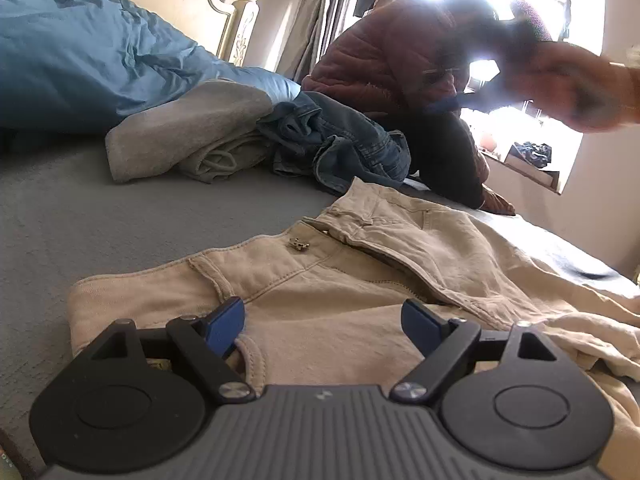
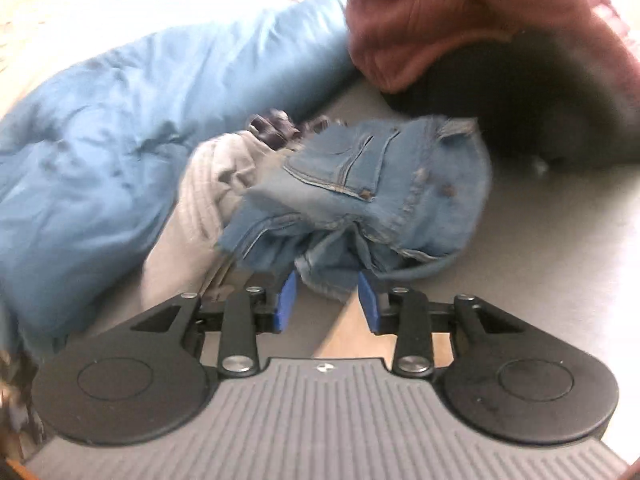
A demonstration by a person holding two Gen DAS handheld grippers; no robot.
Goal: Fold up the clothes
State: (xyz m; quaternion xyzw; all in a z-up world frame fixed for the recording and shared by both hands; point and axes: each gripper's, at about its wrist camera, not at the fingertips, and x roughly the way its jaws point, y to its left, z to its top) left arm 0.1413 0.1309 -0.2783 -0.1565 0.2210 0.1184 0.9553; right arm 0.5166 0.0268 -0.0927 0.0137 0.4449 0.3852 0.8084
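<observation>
A: Item one: beige trousers (image 1: pixel 360 280), spread on the bed (image 1: pixel 120 208), waistband toward us, fly open. Our left gripper (image 1: pixel 324 320) sits low over the waistband, jaws wide apart, nothing between them.

B: Item two: blue jeans (image 2: pixel 360 200), crumpled in a heap beside a grey garment (image 2: pixel 200 208) and a blue duvet (image 2: pixel 100 140). Our right gripper (image 2: pixel 327 300) hangs just short of the denim, jaws parted, holding nothing.

A: Step in hand, as we judge it: the trousers lie flat but not folded; the heap is unfolded too. Whichever we take next needs a firm pinch on an edge.

B: Hard to make out: the right view is blurred; the trouser legs run out of frame; a person in a red jacket (image 1: pixel 380 60) is washed out by window glare.
</observation>
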